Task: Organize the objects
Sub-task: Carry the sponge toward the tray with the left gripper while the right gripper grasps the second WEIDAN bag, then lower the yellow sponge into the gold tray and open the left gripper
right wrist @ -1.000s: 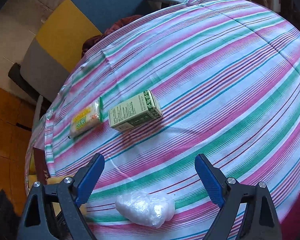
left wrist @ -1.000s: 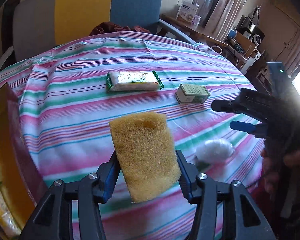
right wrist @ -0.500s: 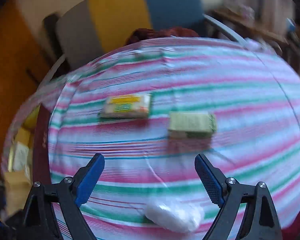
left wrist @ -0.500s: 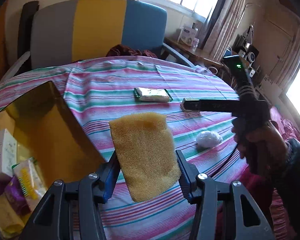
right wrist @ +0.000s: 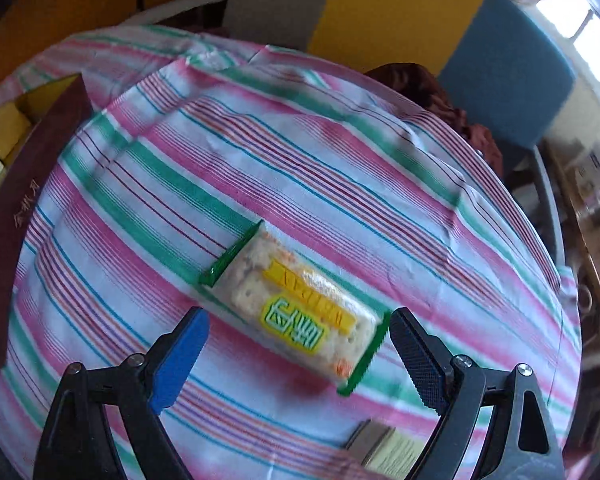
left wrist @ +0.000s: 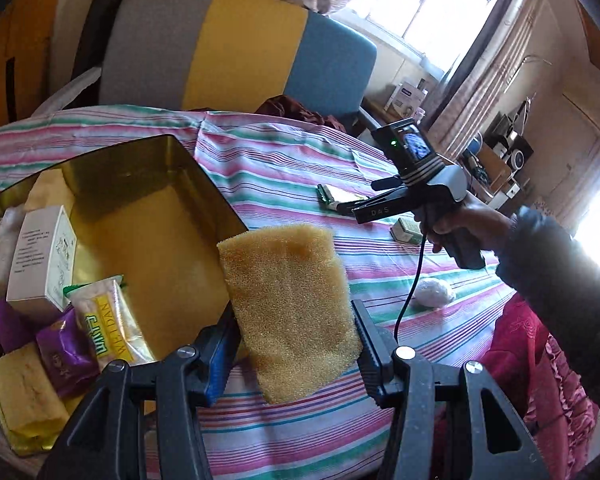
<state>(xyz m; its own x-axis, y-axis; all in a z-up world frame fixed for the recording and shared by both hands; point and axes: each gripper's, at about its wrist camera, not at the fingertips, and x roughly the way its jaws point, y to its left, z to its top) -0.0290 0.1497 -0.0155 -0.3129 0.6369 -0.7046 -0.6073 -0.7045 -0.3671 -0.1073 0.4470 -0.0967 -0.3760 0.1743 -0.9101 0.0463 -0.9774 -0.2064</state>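
A yellow sponge (left wrist: 290,312) is gripped by the left tool (left wrist: 292,344), its two pads pressed against the lower sides of the sponge. The sponge is held upright above the striped surface (left wrist: 284,160), its long axis running from the tool upward and tilted slightly to the left, with its top end leaning toward a gold tin (left wrist: 148,216). The tin is seen at the left edge of the surface, just beside the sponge, and several things are packed in it: a white carton (left wrist: 40,256), a yellow-and-green cracker packet (left wrist: 108,324), a purple wrapper (left wrist: 66,352) and a tan bar (left wrist: 28,396). The right tool (right wrist: 298,354) is held over a second cracker packet (right wrist: 296,308) that lies flat on the surface; its jaws are opening and stand wide apart, with the packet's near end seen between them and neither pad touching it. This packet's long axis runs on a diagonal, from upper left down to lower right in the right wrist view, its green sealed ends pointing those two ways. A small green box (left wrist: 406,230) and a white wrapped lump (left wrist: 434,292) lie nearer the right edge of the surface. A hand (left wrist: 464,224) is seen holding the right tool's handle.
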